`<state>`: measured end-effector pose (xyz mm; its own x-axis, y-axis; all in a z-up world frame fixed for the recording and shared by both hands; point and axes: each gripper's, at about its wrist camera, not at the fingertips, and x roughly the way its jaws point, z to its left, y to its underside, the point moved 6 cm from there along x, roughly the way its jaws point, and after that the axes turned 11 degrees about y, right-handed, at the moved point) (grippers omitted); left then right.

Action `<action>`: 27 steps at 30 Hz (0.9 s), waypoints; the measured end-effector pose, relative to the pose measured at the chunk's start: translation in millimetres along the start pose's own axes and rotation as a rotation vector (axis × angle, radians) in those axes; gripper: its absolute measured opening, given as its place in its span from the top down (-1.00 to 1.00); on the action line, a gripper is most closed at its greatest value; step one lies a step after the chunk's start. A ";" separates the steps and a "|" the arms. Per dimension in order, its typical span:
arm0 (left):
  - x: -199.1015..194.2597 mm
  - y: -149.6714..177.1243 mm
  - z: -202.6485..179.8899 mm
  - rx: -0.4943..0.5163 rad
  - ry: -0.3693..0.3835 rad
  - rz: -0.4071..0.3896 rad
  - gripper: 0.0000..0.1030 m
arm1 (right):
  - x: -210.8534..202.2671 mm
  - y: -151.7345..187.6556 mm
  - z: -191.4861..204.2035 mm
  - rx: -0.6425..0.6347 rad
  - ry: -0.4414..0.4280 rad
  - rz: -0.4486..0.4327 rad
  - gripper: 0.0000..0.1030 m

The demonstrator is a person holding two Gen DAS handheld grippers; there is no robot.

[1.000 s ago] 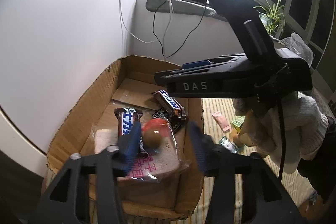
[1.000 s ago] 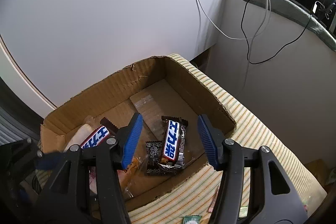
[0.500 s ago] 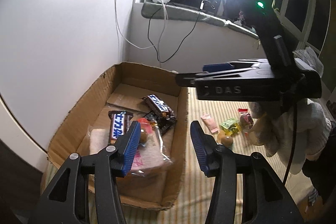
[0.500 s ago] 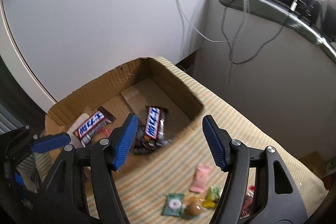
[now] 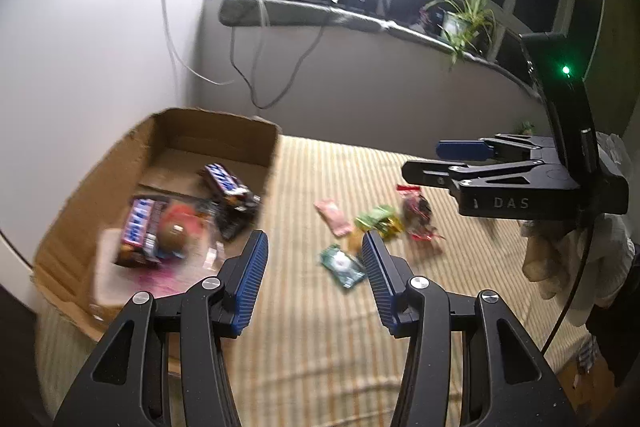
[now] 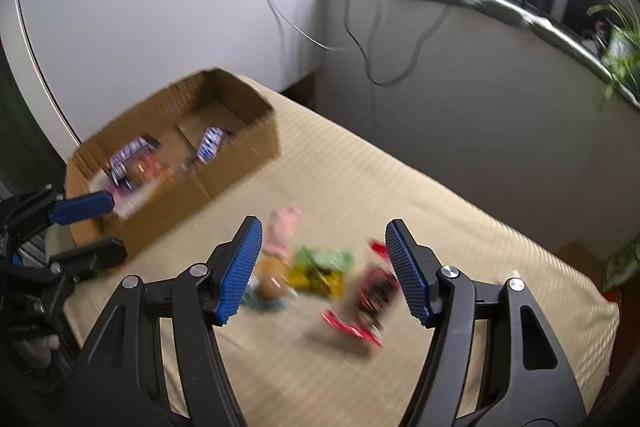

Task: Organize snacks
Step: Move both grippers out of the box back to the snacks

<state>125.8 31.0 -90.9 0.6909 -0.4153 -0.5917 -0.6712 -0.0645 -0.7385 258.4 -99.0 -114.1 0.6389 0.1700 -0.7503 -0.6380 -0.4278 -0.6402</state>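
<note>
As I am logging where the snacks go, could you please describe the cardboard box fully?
The cardboard box is plain brown corrugated card, open-topped with low walls and a ragged near edge. It sits flat on the striped cloth by the white wall. Inside lie two blue-labelled chocolate bars, dark wrappers and a clear bag; neither gripper touches it.

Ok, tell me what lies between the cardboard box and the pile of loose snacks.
Nothing: only bare striped cloth separates the cardboard box from the loose snacks. Both wrist views show it; the pink packet lies nearest the box.
</note>
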 end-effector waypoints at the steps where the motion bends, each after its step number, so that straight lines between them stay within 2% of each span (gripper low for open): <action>1: 3.2 2.1 -4.8 0.002 0.007 0.007 0.07 | -0.1 5.5 -3.7 0.001 0.006 0.005 -0.30; 11: 42.2 27.5 -29.5 -0.015 0.044 0.093 0.08 | 15.3 59.3 -31.4 0.046 0.005 0.101 -0.30; 16: 57.1 33.0 -30.7 -0.028 0.034 0.123 0.11 | 31.3 55.1 -39.4 0.136 -0.026 0.130 -0.30; 27: 87.0 35.3 -17.5 -0.031 -0.047 0.176 0.27 | 72.2 47.9 -42.5 0.232 -0.011 0.193 -0.30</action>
<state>157.5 -23.3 -162.7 0.5737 -0.3799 -0.7256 -0.7901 -0.0230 -0.6126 292.3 -145.0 -191.9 0.4926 0.1156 -0.8625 -0.8290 -0.2392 -0.5055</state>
